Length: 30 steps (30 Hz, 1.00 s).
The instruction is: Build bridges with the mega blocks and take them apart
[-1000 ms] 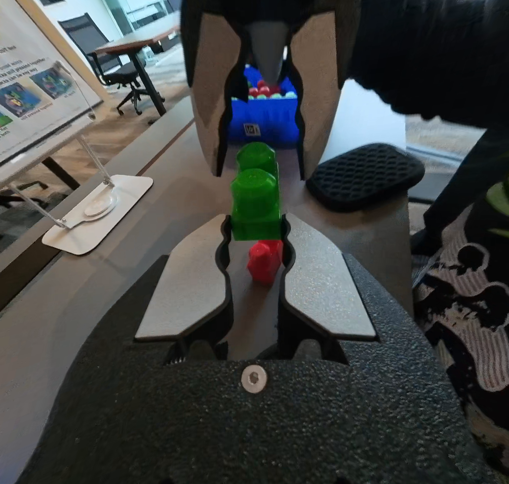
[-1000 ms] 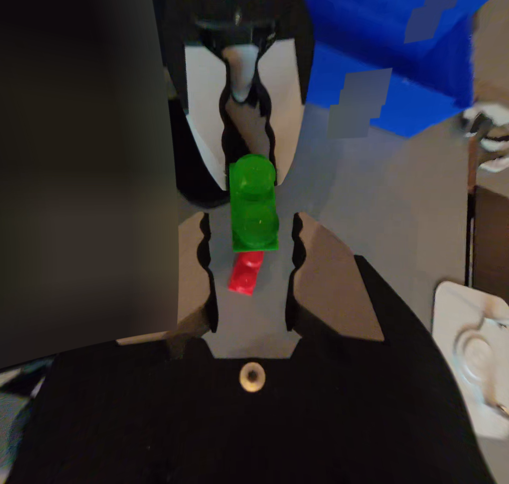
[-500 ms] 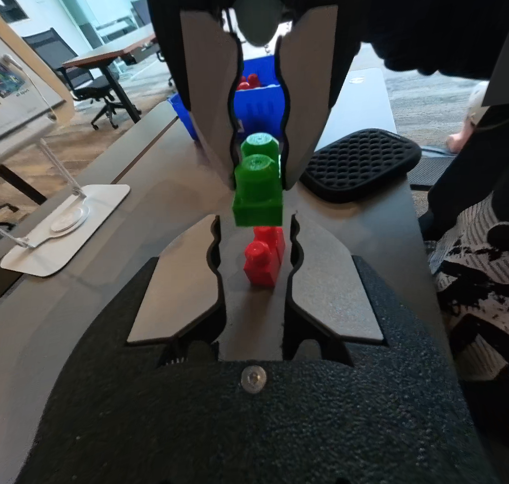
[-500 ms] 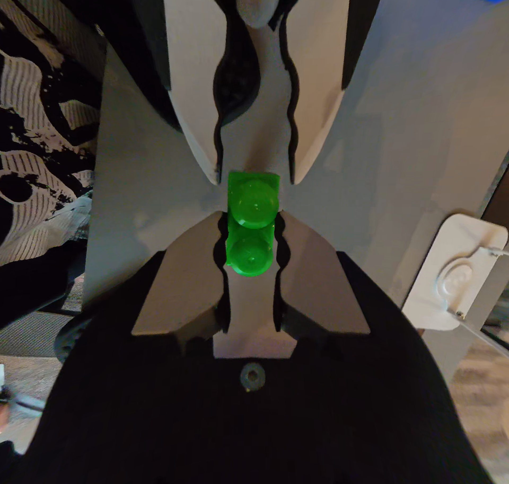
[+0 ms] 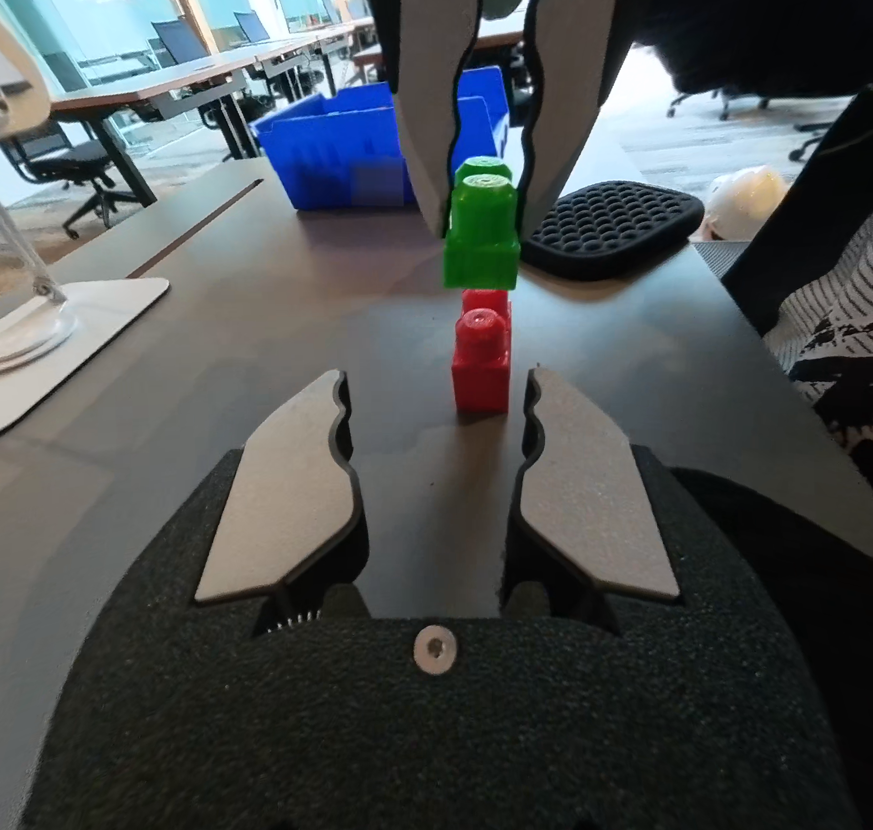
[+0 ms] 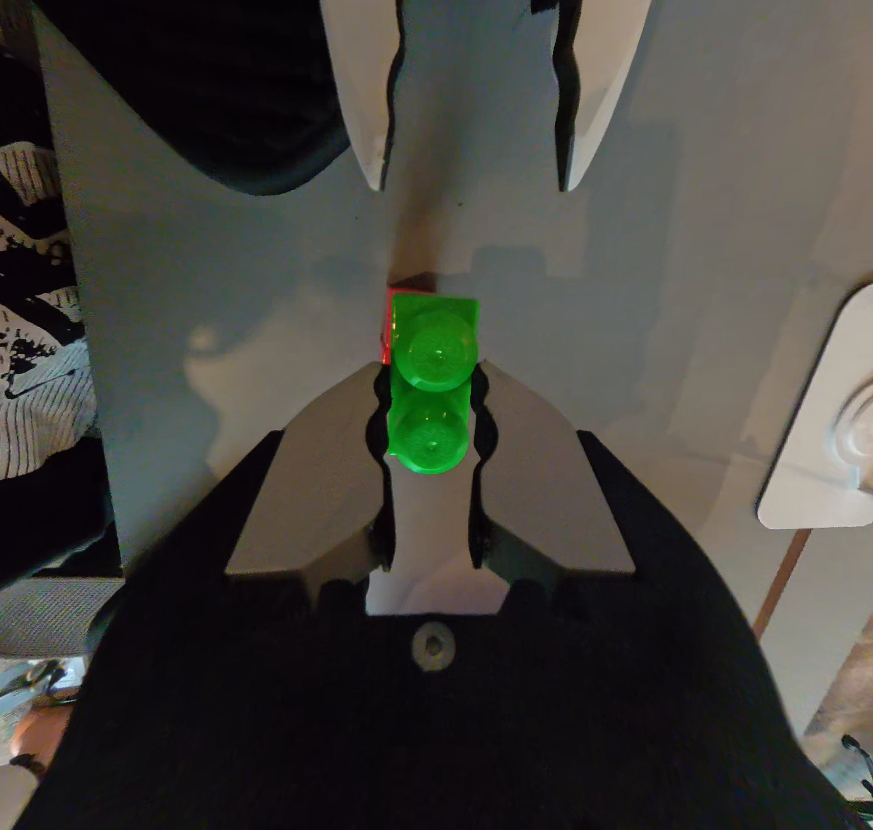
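Observation:
In the left wrist view, my left gripper is open and empty, low over the grey table. A red two-stud block stands on the table just past its fingertips, touching neither pad. My right gripper comes down from above and is shut on a green two-stud block, held right over the red block's far stud. In the right wrist view, the right gripper pinches the green block between both pads. Only a sliver of the red block shows beneath it. The open left gripper is beyond.
A blue bin stands at the back of the table. A black honeycomb mat lies at the back right. A white stand base is on the left and also shows in the right wrist view. A person's dark sleeve is at the upper right. The tips of one gripper are about 7 cm away from the tips of the other.
My left gripper let go of the green block, opened wide and drew back. My right gripper closed on the green block and now holds it over the red block.

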### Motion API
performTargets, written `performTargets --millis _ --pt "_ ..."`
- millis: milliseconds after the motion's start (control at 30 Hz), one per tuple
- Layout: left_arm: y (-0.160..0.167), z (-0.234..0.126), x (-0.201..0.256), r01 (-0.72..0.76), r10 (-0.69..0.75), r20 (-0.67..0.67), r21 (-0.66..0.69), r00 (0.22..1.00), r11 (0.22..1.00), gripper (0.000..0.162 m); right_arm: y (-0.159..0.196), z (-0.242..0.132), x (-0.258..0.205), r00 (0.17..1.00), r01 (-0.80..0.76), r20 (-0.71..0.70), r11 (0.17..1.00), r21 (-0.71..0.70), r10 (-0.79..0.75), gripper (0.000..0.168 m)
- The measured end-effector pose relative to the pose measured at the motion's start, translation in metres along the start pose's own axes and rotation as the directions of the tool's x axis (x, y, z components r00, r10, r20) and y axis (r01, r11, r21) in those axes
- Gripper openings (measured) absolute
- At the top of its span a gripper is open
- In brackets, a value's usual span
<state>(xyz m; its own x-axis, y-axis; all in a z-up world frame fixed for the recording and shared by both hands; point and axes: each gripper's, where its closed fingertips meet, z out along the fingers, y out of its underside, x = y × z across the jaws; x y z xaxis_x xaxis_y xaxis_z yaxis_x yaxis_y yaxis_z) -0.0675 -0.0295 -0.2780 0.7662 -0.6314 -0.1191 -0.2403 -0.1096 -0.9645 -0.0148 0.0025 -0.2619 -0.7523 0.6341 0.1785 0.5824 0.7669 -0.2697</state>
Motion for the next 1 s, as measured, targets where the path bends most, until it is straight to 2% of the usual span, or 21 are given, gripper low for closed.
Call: performTargets --millis 300,1000 --pt "0.004 -0.009 -0.003 0.047 -0.046 -0.026 0.038 0.999 0.998 0.07 0.002 0.018 -0.001 1.0 -0.004 0.026 1.0 -0.029 0.005 0.033" --pt "0.005 -0.01 -0.003 0.047 -0.046 -0.026 0.037 0.999 0.998 0.061 0.01 0.038 -0.006 0.997 -0.05 0.061 0.997 -0.065 0.054 0.032"
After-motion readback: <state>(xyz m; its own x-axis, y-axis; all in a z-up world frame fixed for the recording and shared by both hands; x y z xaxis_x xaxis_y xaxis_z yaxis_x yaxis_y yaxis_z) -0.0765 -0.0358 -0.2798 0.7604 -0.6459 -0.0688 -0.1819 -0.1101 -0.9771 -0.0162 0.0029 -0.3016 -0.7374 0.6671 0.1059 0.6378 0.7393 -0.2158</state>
